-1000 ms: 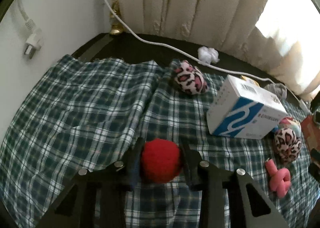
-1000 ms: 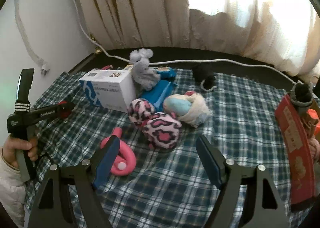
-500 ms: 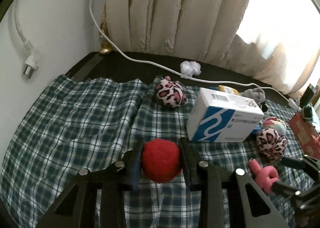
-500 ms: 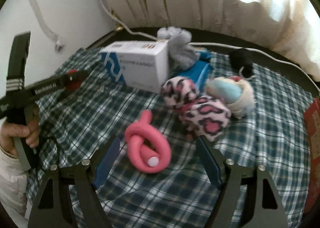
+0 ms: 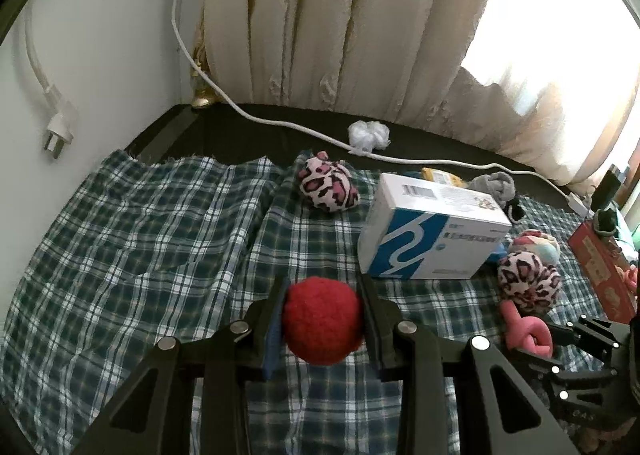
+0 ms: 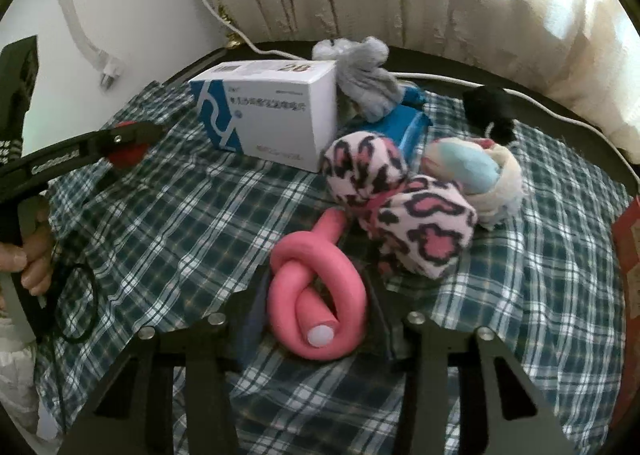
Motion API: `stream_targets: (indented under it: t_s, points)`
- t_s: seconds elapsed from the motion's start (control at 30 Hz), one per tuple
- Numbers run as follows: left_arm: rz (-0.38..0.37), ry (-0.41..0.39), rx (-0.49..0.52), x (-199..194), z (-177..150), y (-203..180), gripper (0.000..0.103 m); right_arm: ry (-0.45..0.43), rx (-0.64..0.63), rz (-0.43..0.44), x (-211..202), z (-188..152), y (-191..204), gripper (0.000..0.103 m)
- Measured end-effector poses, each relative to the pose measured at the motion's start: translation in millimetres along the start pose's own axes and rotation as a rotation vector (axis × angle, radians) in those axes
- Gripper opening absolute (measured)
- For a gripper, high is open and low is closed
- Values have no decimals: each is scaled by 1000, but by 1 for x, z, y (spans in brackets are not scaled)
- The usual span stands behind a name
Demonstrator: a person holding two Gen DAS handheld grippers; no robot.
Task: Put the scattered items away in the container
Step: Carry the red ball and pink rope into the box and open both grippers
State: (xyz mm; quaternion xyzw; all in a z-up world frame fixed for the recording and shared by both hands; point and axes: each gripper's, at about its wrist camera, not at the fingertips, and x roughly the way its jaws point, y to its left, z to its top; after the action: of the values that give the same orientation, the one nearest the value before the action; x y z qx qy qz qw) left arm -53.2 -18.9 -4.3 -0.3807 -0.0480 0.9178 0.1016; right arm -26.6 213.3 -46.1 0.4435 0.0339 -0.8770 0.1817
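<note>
Above the plaid cloth (image 5: 160, 239), the left gripper (image 5: 322, 319) clamped the red ball (image 5: 322, 320); the right gripper (image 6: 316, 307) closed against the pink knotted tube (image 6: 316, 287) between its fingers.

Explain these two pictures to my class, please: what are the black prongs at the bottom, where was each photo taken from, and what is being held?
No robot here: a person holds a two-finger gripper in each hand, each carrying a fisheye camera that looks along its fingers. In the left wrist view the left gripper clamps a red pompom ball. In the right wrist view the right gripper has its fingers on either side of a knotted pink foam curler. On the checked cloth lie a white and blue box and leopard-print socks.
</note>
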Motion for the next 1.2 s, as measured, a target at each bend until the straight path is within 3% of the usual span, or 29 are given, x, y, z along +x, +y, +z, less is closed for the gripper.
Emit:
stream_targets:
  t_s: [0.27, 0.47, 0.77, 1.2]
  points:
    - [-34, -15, 44, -22, 1, -28, 35, -92, 30, 5, -37, -3, -9, 49]
    - [-86, -41, 130, -37, 3, -75, 35, -176, 79, -34, -74, -11, -29, 49]
    - [-216, -57, 254, -41, 5, -167, 35, -301, 236, -143, -139, -39, -97, 49]
    - [-410, -13, 420, -29, -3, -310, 35, -408, 446, -288, -206, -90, -193, 49]
